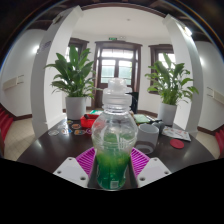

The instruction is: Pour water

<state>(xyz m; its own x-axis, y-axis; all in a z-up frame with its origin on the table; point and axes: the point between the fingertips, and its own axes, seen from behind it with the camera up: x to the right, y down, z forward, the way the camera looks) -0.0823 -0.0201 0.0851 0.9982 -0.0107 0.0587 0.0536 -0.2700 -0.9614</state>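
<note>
Your gripper (112, 160) is nearest, its magenta pads (87, 157) closed snugly against both sides of a clear plastic bottle with a white cap (113, 135). It stands upright between the fingers, green liquid in its lower part. It probably rests on the dark round table (45, 148), though its base is hidden. Beyond, two potted leafy plants (74, 80) flank a door.

Tool (112, 160) with two pale grey fingers (73, 170), magenta pads (87, 157) on their inner faces.
</note>
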